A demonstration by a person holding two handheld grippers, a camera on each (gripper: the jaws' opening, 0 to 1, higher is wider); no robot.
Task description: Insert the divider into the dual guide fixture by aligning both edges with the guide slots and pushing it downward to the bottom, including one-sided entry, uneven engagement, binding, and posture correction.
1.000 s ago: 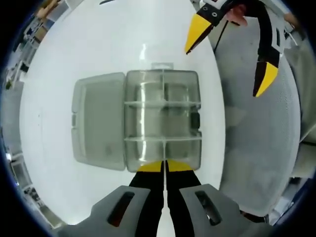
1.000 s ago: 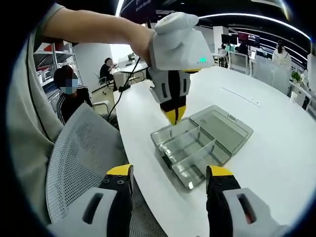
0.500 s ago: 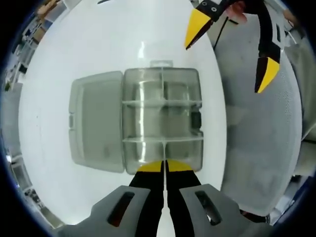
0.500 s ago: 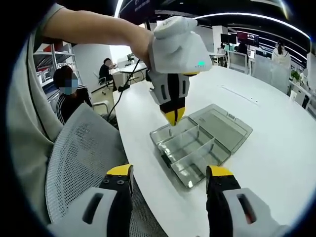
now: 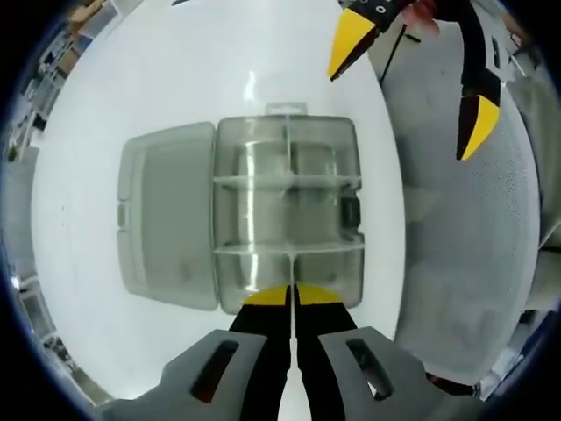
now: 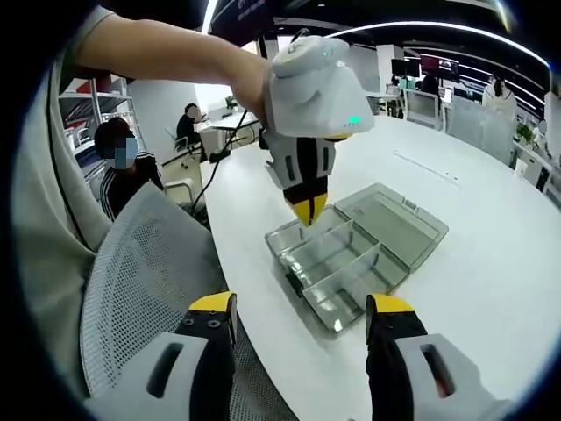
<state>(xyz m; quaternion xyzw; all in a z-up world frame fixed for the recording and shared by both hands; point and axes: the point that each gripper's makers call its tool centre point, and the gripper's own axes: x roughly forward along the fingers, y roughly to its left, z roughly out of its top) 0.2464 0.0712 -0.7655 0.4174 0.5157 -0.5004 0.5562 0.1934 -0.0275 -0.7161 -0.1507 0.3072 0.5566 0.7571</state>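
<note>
Clear divider (image 5: 288, 253) seemingly upright, crosswise.

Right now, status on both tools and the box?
Left tool shut, above box. Right tool open, off the table. Box open, lid flat. Nothing blocking.

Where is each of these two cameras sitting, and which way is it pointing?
Left gripper view: rides the left claw, held above the clear compartment box, looking down on it and its open lid; its shut yellow tips show, and the open right claw.
Right gripper view: rides the right claw, off the white table, looking across a mesh chair at the box; the person's forearm shows.
Shared: the box, the table, both claws.
</note>
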